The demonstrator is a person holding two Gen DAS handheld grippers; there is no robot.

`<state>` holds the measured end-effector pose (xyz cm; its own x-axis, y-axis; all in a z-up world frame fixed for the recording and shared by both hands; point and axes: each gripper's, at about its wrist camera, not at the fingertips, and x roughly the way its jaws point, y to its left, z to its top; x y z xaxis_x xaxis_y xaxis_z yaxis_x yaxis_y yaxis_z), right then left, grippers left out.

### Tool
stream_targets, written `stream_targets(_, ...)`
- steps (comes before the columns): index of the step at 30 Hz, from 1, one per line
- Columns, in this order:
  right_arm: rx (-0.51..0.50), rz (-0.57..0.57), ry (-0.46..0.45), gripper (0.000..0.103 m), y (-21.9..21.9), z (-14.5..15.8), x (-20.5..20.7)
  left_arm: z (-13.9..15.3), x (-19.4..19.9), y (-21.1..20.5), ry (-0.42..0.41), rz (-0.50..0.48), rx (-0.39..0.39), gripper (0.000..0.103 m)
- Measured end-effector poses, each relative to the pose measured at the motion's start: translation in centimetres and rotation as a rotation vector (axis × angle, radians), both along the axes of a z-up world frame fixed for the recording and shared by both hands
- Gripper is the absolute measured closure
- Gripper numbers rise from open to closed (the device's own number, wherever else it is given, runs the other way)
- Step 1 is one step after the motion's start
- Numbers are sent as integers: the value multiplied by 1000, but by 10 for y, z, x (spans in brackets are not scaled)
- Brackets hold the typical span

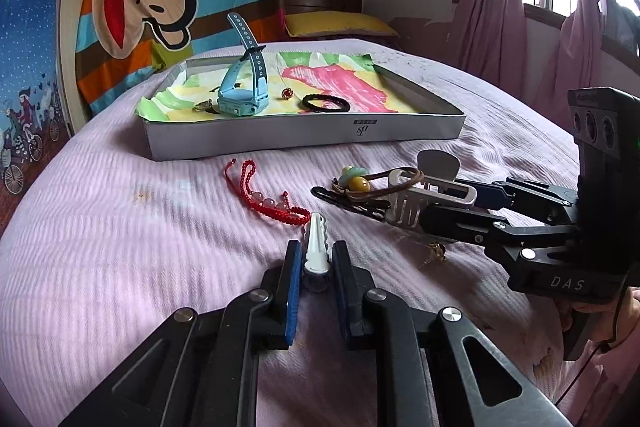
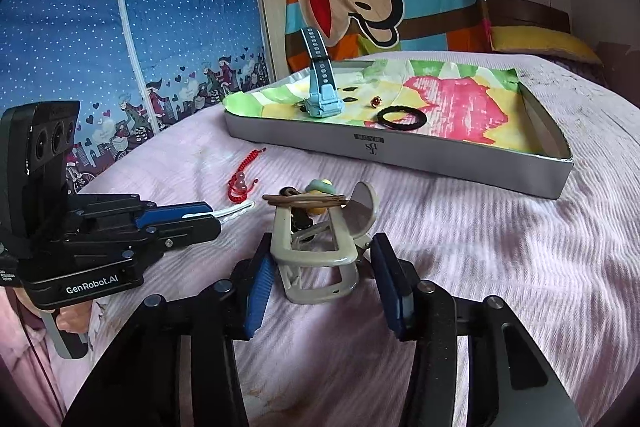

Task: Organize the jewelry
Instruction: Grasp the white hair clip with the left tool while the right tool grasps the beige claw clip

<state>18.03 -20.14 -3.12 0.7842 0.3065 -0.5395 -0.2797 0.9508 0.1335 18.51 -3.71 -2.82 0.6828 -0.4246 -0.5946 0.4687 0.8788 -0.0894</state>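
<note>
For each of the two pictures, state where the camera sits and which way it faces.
Left wrist: on the left gripper, facing across the bed to the tray; right gripper enters from the right.
Right wrist: on the right gripper, facing the tray; left gripper enters from the left.
Shared: tray, blue watch, red bracelet.
</note>
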Motion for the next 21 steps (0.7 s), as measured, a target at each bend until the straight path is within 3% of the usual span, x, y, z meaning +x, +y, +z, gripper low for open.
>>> stream_targets(9, -32, -31, 14, 60, -2, 13, -25, 8, -10, 5, -7, -7, -39, 88)
stream_targets(21, -50, -59, -55, 61, -11, 32, -57, 28, -36, 13, -57, 1, -87, 88)
